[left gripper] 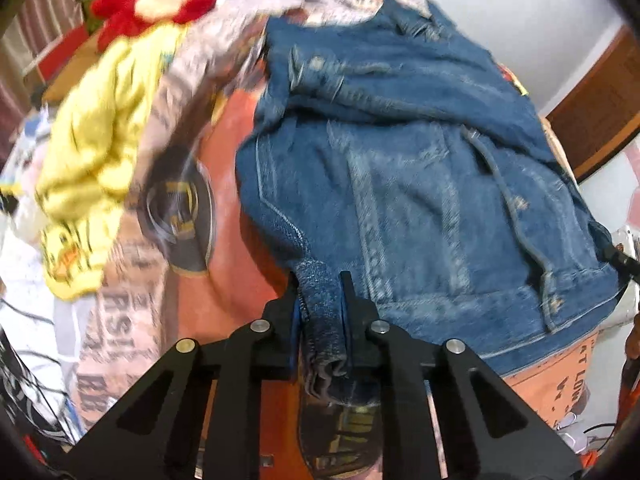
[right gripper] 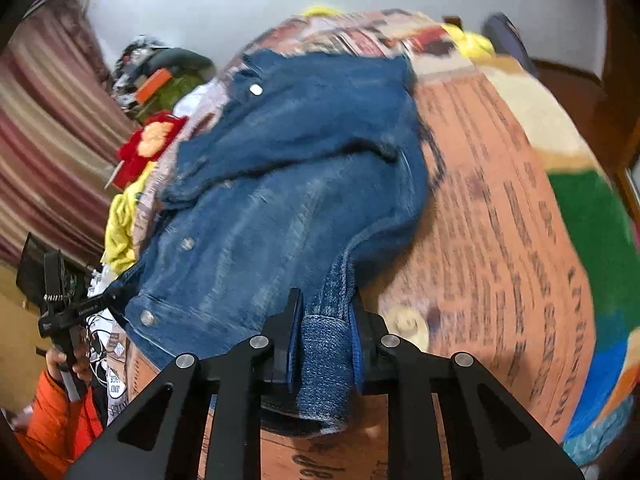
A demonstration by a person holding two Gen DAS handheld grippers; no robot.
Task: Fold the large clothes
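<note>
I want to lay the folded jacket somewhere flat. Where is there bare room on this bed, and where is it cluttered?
Free: the orange printed blanket right of the denim jacket in the right wrist view, bordered by the jacket's edge and the green patch. A narrower strip lies between the jacket and the yellow garment. Crowded: beyond the yellow garment, around the red plush.

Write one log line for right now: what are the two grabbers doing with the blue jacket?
left gripper: shut on denim jacket | right gripper: shut on denim jacket | jacket: spread on orange bedcover | fold: not yet made
</note>
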